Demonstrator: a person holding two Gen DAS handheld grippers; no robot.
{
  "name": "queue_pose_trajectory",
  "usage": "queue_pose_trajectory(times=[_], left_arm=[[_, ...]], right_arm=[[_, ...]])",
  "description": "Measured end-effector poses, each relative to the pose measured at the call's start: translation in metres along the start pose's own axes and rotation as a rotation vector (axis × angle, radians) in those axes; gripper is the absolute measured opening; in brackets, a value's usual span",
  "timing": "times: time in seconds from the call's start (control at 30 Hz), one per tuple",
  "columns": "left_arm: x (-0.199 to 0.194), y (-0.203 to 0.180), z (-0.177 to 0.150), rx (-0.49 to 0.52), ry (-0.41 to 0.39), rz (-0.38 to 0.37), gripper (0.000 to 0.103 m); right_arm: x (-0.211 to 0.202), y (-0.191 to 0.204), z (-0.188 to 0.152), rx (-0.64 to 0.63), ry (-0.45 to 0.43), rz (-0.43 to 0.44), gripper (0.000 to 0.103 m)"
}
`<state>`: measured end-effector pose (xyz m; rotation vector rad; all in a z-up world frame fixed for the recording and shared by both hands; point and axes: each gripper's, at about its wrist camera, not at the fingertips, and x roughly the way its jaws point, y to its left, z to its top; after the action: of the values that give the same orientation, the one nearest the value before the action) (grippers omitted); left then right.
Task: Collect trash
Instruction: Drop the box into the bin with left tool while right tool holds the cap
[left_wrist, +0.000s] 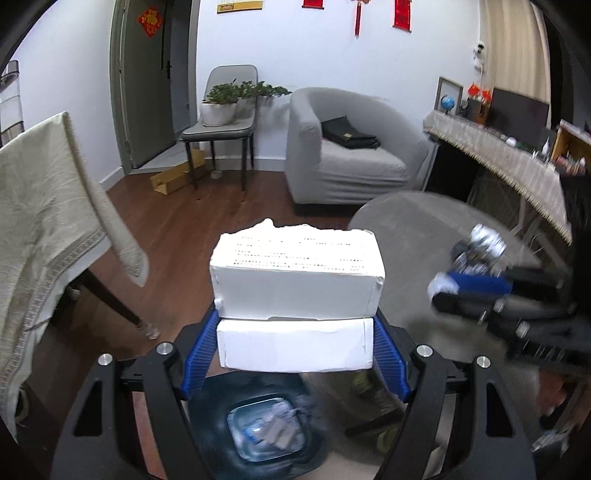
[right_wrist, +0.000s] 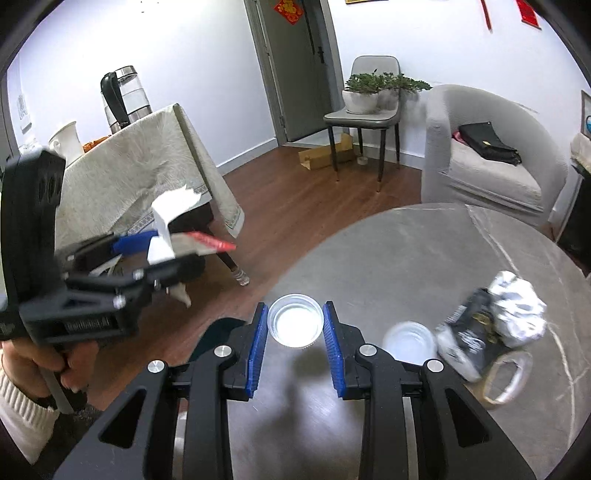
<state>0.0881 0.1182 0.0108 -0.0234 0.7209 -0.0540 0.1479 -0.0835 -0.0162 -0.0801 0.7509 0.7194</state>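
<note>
My left gripper (left_wrist: 295, 343) is shut on a torn white cardboard box (left_wrist: 295, 291) and holds it in the air above a blue trash bin (left_wrist: 258, 424) that has wrappers inside. In the right wrist view the left gripper (right_wrist: 155, 240) shows at the left with the white box (right_wrist: 166, 221). My right gripper (right_wrist: 295, 347) is shut on a clear plastic cup (right_wrist: 294, 319) over the round grey table (right_wrist: 443, 258). A second clear cup (right_wrist: 408, 339), a crumpled black and silver wrapper (right_wrist: 491, 321) and a tape ring (right_wrist: 508, 376) lie on the table to its right.
A table with a beige cloth (right_wrist: 140, 173) stands at the left, with a kettle (right_wrist: 125, 96) on it. A grey armchair (left_wrist: 343, 147), a chair with potted plants (left_wrist: 225, 107) and a cardboard piece (left_wrist: 177, 177) on the wooden floor are behind.
</note>
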Motion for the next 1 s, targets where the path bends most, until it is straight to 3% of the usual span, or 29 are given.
queue_pose_trajectory(times=[0.27,0.63,0.87,1.0], left_arm=[[0.023,0.035,-0.046,0.016,0.106,0.048,0.078],[0.070,0.086,-0.100,-0.062,0.277,0.052,0.078],[0.087,0.103,-0.118,-0.100,0.355,0.020,0.082],[0.084,0.106,-0.121,-0.086,0.357,0.030,0.083]], right_arm=[[0.027,0.036,0.015,-0.003,-0.006,0.031,0.030],[0.075,0.078,0.019,-0.034,0.030,0.010,0.030],[0.101,0.096,0.018,-0.059,0.067,0.007,0.030],[0.113,0.106,0.016,-0.081,0.083,0.004,0.030]])
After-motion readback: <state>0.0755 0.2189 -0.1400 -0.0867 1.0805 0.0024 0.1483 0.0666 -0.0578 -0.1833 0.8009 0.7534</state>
